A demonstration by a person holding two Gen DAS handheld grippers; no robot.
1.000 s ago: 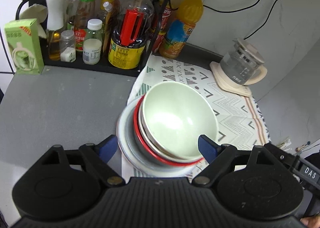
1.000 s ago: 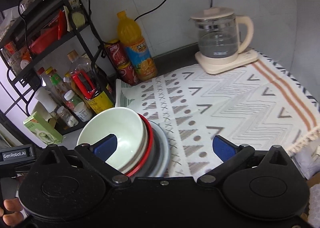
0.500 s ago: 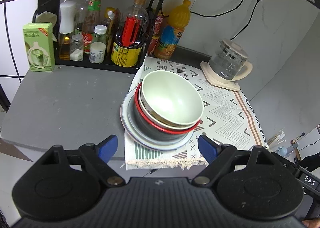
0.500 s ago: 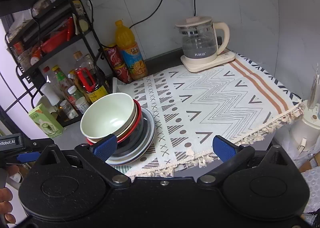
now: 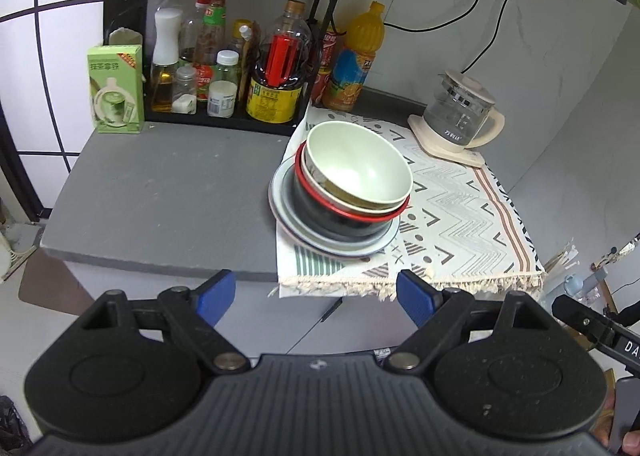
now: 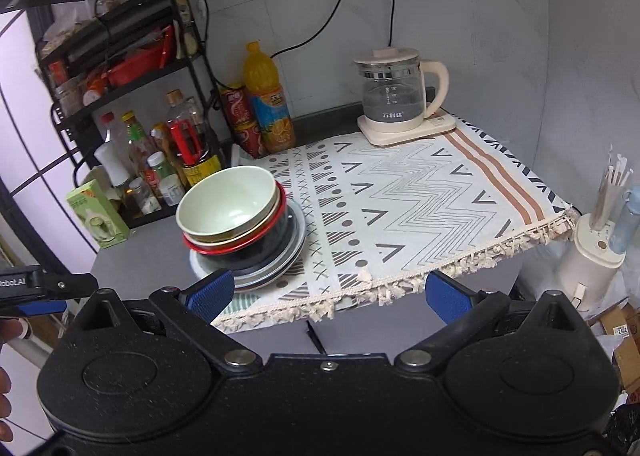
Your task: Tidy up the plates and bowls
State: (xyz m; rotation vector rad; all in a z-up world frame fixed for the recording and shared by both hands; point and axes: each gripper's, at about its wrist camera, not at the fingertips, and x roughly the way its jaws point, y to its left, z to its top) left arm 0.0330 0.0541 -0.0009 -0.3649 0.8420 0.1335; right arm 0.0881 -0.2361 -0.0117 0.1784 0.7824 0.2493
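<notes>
Upright, green bowl (image 5: 358, 168) tops the stack — plates (image 5: 296, 222) beneath.

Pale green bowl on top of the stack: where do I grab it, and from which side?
Grip the pale green bowl by its rim, one finger inside and one outside. Its near-right rim sits raised and clear above the red-rimmed bowl, and the bowl tilts that way. Coming from the front right with the right hand-held gripper, now open, looks easiest; the bottles crowd the far side.
</notes>
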